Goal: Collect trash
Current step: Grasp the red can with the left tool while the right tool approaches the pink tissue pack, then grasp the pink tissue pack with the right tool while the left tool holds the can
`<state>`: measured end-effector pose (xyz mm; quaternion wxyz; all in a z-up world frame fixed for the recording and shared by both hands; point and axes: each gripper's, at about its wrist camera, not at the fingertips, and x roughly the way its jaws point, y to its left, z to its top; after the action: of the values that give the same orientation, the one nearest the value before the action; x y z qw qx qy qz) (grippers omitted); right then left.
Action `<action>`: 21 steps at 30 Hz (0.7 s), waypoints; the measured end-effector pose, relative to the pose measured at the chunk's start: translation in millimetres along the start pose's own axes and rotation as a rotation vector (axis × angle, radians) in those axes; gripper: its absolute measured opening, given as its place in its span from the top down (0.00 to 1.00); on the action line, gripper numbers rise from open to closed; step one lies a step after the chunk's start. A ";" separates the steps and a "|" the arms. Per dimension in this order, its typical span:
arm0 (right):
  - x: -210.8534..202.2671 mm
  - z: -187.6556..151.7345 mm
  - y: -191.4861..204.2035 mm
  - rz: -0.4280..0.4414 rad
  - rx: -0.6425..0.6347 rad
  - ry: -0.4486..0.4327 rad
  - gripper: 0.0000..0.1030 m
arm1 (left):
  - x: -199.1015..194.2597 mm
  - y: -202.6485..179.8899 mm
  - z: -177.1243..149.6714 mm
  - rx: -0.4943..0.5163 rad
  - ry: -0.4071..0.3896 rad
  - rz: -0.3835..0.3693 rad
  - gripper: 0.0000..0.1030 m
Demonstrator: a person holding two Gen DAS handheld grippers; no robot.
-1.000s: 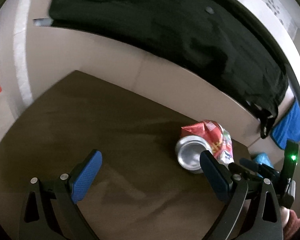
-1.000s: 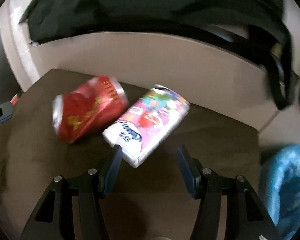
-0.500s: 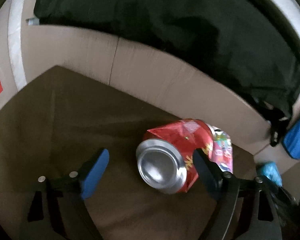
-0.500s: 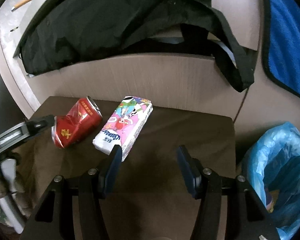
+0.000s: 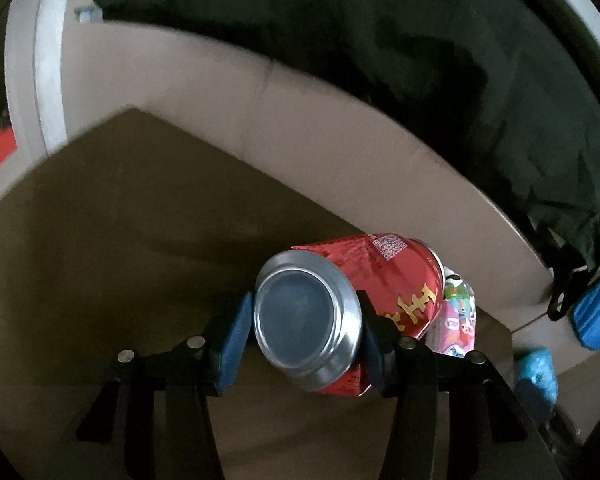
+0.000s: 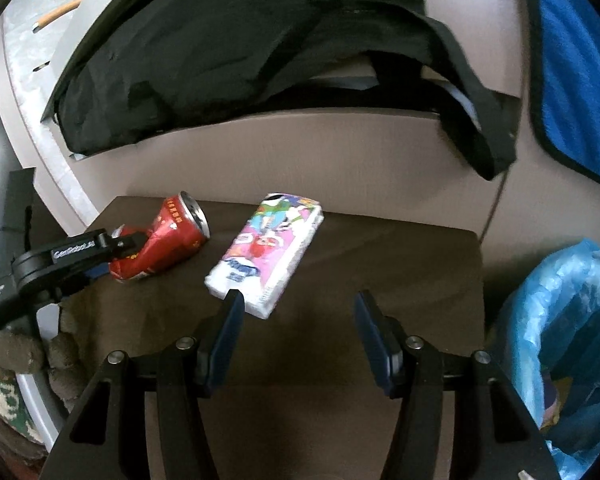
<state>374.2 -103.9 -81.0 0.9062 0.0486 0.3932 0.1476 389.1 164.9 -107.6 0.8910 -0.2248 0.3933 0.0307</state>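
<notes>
while the left gripper point(image 5: 300, 328) clamps the crushed can point(image 5: 364, 300), the tissue pack point(image 6: 266, 262) beside it awaits the spread-jawed right gripper point(image 6: 298, 330); nothing visibly binned.

**Metal, film, cloth and matt brown**

The crushed can point(image 5: 384, 292) is glossy red-printed metal with a bare, satin-silver end. Beside it, the tissue pack point(image 6: 266, 254) wears shiny printed plastic film. Both lie on a dark brown surface point(image 6: 400, 272) with a matt, slightly streaked finish. The left hand-held gripper point(image 5: 300, 332) is matt black plastic with blue textured pads point(image 5: 232, 340) and small bright metal pins. Far behind hangs soft black cloth point(image 6: 236, 52). At right, a thin crinkled blue plastic bag point(image 6: 560, 320) catches light.
</notes>
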 end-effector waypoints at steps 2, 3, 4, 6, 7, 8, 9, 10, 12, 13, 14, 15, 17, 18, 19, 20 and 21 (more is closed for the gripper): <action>4.8 4.5 8.0 0.010 -0.008 0.010 0.47 | -12.3 6.2 0.4 0.031 -0.026 0.020 0.50; 7.7 7.0 12.2 0.016 -0.009 0.015 0.47 | -19.4 10.3 0.3 0.047 -0.043 0.033 0.50; 10.2 9.1 15.4 0.021 -0.007 0.020 0.46 | -25.3 13.9 0.2 0.060 -0.057 0.043 0.50; 18.6 14.7 23.1 0.040 0.004 0.031 0.46 | -38.1 20.8 -1.1 0.092 -0.079 0.063 0.50; 22.4 16.5 26.2 0.042 0.008 0.033 0.45 | -40.6 21.5 -0.4 0.101 -0.085 0.069 0.50; 27.3 18.3 30.1 0.031 0.011 0.033 0.45 | -45.0 23.9 -1.6 0.114 -0.092 0.074 0.50; 31.5 20.3 33.6 0.011 0.012 0.032 0.45 | -49.1 25.5 -2.7 0.128 -0.099 0.079 0.50; 36.5 22.2 37.2 -0.013 0.015 0.031 0.45 | -51.2 24.8 -4.7 0.139 -0.109 0.087 0.50; 47.4 25.5 42.9 -0.041 0.027 0.035 0.45 | -58.0 31.1 -4.3 0.156 -0.133 0.098 0.50; 52.0 26.6 45.9 -0.060 0.028 0.035 0.45 | -60.0 33.0 -4.3 0.159 -0.139 0.098 0.50; 56.0 27.6 47.9 -0.086 0.025 0.032 0.45 | -61.6 36.2 -4.3 0.156 -0.140 0.092 0.50; 59.3 28.0 51.1 -0.117 0.021 0.028 0.45 | -61.9 39.7 -4.2 0.148 -0.137 0.085 0.50; 63.8 27.4 54.9 -0.144 0.027 0.026 0.45 | -61.8 46.6 -3.2 0.134 -0.134 0.075 0.50; 65.4 26.2 56.8 -0.141 0.032 0.027 0.45 | -61.7 49.1 -2.9 0.126 -0.133 0.071 0.50; 67.5 24.5 58.9 -0.140 0.036 0.031 0.45 | -61.5 51.5 -2.5 0.116 -0.132 0.065 0.50; 70.4 22.6 61.5 -0.151 0.034 0.039 0.45 | -62.0 54.3 -2.3 0.109 -0.132 0.062 0.50; 72.9 21.3 62.9 -0.164 0.030 0.046 0.45 | -62.4 56.3 -1.9 0.104 -0.131 0.056 0.50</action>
<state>422.5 -21.1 -104.4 0.9053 0.0263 0.4185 0.0679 331.8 222.2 -85.3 0.9240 -0.1646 0.3414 0.0501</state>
